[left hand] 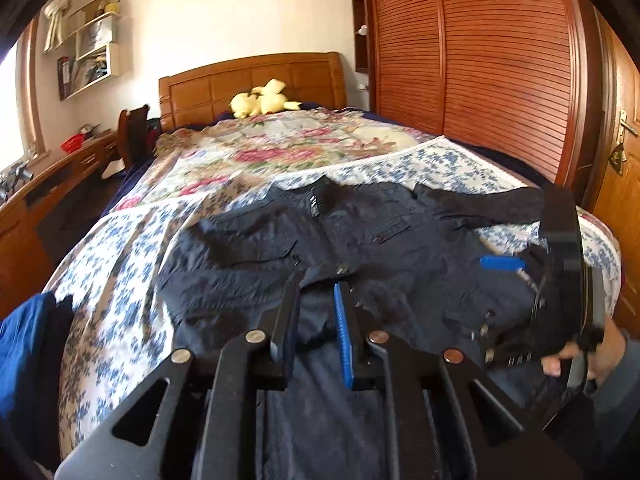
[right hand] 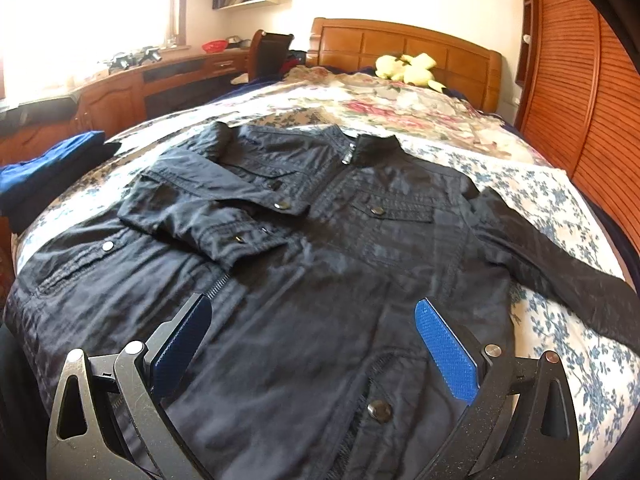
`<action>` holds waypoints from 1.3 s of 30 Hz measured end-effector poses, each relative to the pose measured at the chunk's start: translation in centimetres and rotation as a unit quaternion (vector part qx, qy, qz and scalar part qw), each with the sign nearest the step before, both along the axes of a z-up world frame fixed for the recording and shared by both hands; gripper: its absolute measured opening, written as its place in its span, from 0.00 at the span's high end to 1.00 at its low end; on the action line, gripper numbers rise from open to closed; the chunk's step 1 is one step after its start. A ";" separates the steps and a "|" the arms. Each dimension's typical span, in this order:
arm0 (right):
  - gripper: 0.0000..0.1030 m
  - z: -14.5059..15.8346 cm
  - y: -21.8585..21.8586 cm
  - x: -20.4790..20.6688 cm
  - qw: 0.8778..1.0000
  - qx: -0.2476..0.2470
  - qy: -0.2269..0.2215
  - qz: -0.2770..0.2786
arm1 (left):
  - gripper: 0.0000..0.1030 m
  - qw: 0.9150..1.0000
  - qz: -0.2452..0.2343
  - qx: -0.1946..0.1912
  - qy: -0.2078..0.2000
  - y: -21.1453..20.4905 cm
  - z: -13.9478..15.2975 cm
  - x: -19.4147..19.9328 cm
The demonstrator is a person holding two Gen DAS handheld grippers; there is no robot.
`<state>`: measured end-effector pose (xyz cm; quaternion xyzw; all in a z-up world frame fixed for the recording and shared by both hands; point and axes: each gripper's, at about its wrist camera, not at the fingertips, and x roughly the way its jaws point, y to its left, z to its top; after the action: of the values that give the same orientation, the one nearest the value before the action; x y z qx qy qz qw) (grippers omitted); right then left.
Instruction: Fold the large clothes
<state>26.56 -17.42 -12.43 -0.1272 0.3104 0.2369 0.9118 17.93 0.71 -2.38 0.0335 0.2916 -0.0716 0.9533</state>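
A dark navy jacket (right hand: 320, 240) lies front up on the bed, collar toward the headboard. Its left sleeve (right hand: 208, 216) is folded across the chest; its right sleeve (right hand: 560, 264) lies out to the right. My right gripper (right hand: 316, 312) is open and empty above the jacket's lower front. It also shows in the left wrist view (left hand: 516, 268) at the right. My left gripper (left hand: 318, 284) hovers over the jacket's (left hand: 320, 240) hem with its jaws a narrow gap apart; I cannot tell if cloth is pinched between them.
The bed carries a blue-flowered sheet (right hand: 560, 320) and a rose quilt (right hand: 400, 108). A yellow plush toy (right hand: 408, 68) lies by the wooden headboard (right hand: 400, 40). Blue folded clothes (right hand: 48, 172) lie at the bed's left edge. A wardrobe (left hand: 480, 60) stands right; a desk (right hand: 140, 84) stands left.
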 end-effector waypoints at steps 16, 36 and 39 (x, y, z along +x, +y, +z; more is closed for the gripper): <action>0.16 -3.5 9.0 5.1 0.997 -0.010 0.056 0.058 | 0.83 0.998 0.056 -0.023 0.029 6.9 -5.9 -3.6; 0.95 -1.1 7.5 3.6 0.999 -0.001 0.002 0.049 | 0.71 0.998 0.053 -0.027 0.019 7.8 -7.2 -4.9; 0.95 1.0 5.1 1.8 0.999 0.007 -0.028 0.037 | 0.71 0.998 0.049 -0.037 0.019 7.6 -7.0 -4.6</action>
<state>28.35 -12.36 -11.46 -0.1383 0.2781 0.2690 0.9117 13.35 8.27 -9.34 -0.0170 0.3077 -0.0358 0.9507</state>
